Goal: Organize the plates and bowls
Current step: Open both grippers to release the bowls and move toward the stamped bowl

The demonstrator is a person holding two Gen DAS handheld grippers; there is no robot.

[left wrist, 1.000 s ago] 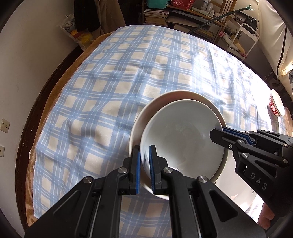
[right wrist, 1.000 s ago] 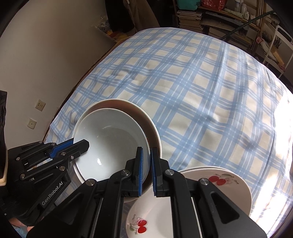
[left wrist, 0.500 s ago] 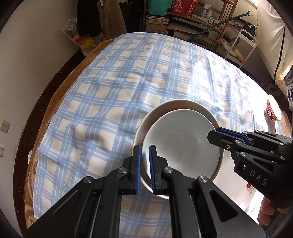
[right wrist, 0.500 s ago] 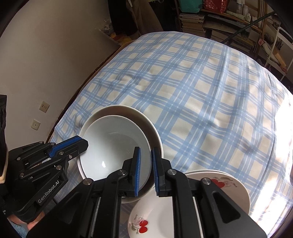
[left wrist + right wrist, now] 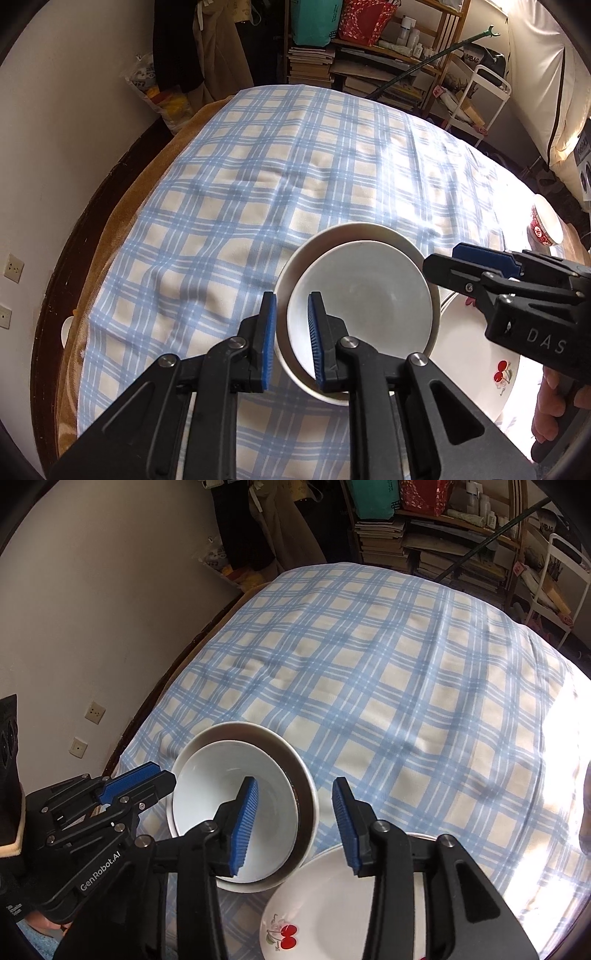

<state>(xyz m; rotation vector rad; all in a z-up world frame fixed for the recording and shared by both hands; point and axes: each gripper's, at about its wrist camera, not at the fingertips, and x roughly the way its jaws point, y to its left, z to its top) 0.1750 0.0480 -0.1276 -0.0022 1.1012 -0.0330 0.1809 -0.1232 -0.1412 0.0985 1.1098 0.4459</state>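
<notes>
A white bowl (image 5: 365, 291) sits nested inside a larger cream bowl (image 5: 369, 230) on the blue checked tablecloth. Both show in the right wrist view too, white bowl (image 5: 221, 779) inside cream bowl (image 5: 295, 771). My left gripper (image 5: 291, 332) is partly open, its jaws straddling the near rims of both bowls without pressing them. My right gripper (image 5: 295, 823) is open wide, its jaws on either side of the bowls' right rims. A white plate with red cherries (image 5: 325, 904) lies just right of the bowls, under my right gripper.
A small red-patterned bowl (image 5: 545, 227) stands at the table's far right edge. The checked cloth (image 5: 369, 672) stretches far ahead. Shelves with books (image 5: 369, 55) and a white cart (image 5: 484, 99) stand beyond the table. A wall runs along the left.
Both grippers have opened off the bowl rims, the right one wide, the left a little. Both have lifted and pulled back; the nested bowls now rest on the cloth.
</notes>
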